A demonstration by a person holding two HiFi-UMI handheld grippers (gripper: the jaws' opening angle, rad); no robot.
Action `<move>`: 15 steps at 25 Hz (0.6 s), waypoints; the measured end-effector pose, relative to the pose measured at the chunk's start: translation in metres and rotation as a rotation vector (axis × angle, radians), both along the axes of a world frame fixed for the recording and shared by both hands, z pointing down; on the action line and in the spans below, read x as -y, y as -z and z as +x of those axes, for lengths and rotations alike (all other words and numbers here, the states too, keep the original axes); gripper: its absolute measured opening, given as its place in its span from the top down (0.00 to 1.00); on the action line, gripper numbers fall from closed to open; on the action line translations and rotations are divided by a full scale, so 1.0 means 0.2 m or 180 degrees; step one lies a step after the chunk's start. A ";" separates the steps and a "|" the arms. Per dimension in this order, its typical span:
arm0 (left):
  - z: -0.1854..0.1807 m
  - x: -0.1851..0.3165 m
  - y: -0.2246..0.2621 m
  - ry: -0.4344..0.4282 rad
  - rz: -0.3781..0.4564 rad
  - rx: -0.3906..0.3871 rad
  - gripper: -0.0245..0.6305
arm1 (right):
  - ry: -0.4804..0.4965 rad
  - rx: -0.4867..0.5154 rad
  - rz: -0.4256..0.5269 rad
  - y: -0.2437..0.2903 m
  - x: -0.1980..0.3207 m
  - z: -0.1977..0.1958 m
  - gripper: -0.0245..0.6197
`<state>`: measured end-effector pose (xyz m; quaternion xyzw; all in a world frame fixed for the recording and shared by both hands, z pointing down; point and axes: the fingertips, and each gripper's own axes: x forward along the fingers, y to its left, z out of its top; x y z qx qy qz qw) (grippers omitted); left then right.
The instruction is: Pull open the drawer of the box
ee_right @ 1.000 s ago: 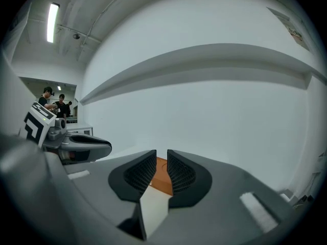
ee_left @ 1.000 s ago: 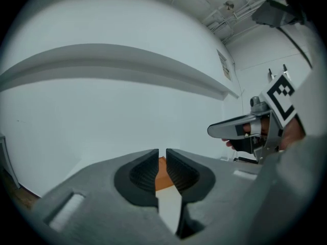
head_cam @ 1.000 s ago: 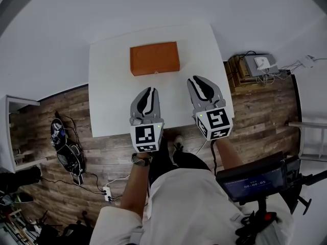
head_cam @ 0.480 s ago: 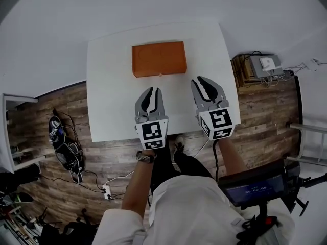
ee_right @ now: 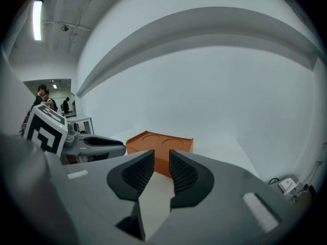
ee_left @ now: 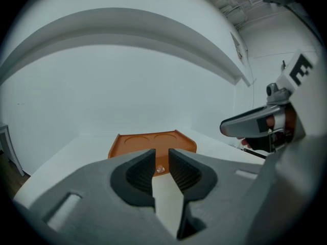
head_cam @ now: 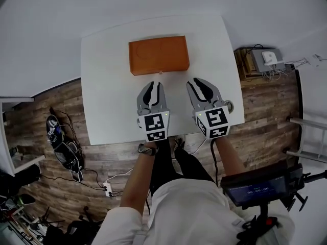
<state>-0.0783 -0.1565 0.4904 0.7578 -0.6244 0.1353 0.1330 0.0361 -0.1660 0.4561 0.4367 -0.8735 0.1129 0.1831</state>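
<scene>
The orange box (head_cam: 158, 55) is sitting on the far half of the white table (head_cam: 102, 111), with its small knob (head_cam: 160, 72) facing the near edge and the drawer not pulled out. The left gripper (head_cam: 153, 86) is hovering near the knob and lining up with it. Its jaws have just been opening and are standing slightly apart, released, with nothing between the pads. The right gripper (head_cam: 197, 83) is hanging just to its right, its jaws also narrowly parted and grasping nothing.
</scene>
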 end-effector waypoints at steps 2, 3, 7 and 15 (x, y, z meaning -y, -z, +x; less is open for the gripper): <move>0.01 0.05 -0.07 0.0019 -0.0034 -0.0007 0.85 | -0.0019 -0.0010 -0.0040 -0.05 0.03 0.01 0.82; 0.01 0.08 -0.10 0.0025 -0.0054 -0.0015 0.85 | -0.0031 -0.0016 -0.0055 -0.07 0.05 0.01 0.82; 0.03 0.11 -0.21 0.0059 -0.0160 -0.0064 0.85 | -0.0069 -0.0033 -0.0113 -0.13 0.08 0.02 0.82; -0.01 0.14 -0.39 0.0114 -0.0433 -0.0104 0.84 | -0.0125 -0.0058 -0.0185 -0.19 0.08 0.00 0.82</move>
